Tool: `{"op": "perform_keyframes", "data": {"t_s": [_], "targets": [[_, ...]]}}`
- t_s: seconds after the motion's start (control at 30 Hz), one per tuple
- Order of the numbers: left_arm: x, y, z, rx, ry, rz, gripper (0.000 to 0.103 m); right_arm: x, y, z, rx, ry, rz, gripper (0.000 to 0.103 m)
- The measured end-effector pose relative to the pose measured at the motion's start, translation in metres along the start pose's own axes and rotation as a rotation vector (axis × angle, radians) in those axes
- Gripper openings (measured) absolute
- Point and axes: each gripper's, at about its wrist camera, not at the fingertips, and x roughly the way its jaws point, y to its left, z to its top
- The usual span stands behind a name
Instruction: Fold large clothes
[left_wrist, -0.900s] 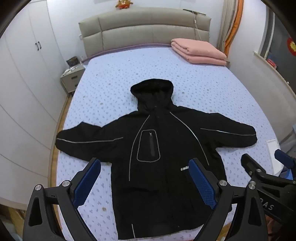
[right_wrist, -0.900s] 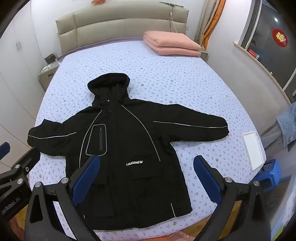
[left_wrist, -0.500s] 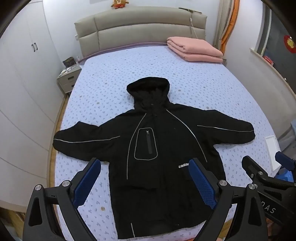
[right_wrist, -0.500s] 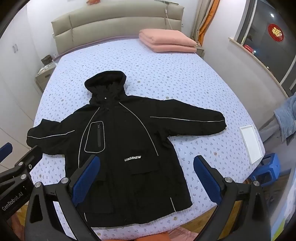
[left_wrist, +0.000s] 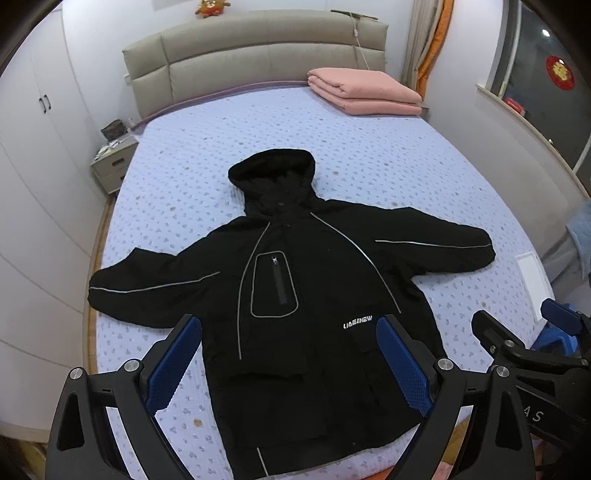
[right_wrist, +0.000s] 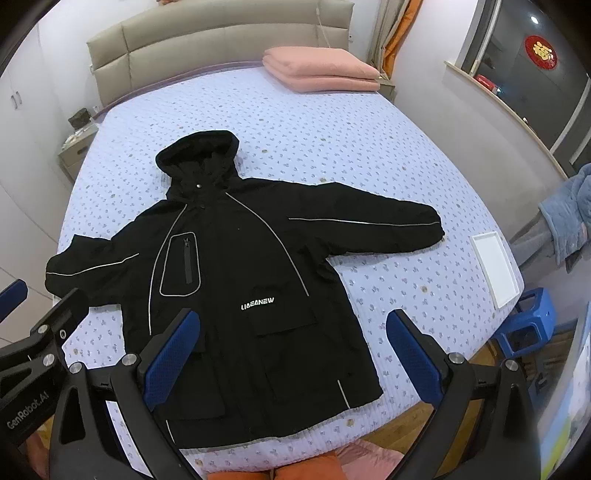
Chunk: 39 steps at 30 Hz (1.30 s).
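The bed (left_wrist: 369, 155) fills most of both views, covered with a pale blue dotted sheet; a black hooded jacket (left_wrist: 314, 295) lies flat on it near the foot edge, front up, hood toward the headboard (left_wrist: 255, 55), both sleeves spread toward the side edges; a folded pink blanket (left_wrist: 364, 92) sits at the head corner on the right; a white tray (right_wrist: 495, 267) rests at the right edge near the foot; the left tool (left_wrist: 291, 358) hangs above the jacket's hem, released, fingers wide apart and touching nothing; the right tool (right_wrist: 295, 354) hangs likewise, released, above the hem.
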Motion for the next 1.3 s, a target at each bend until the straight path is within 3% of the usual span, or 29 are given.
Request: {"op": "perform_keyframes", "data": {"t_s": [0.5,0.7,1.03,1.3], "targets": [[0.015,0.009,-0.003,0.008,0.031,-0.014,0.096,0.010,0.007,-0.006,0.005,0.027,-0.021,0.102],[0.017,0.008,-0.009,0.014,0.031,-0.068,0.094,0.013,0.009,-0.012,-0.019,0.039,-0.039,0.102],[0.016,0.006,-0.005,-0.030,0.017,-0.021,0.094,0.020,-0.001,-0.004,-0.052,0.027,-0.013,0.102],[0.023,-0.023,0.006,-0.071,0.029,0.056,0.094,0.046,-0.029,0.022,-0.070,0.033,0.039,0.102]]}}
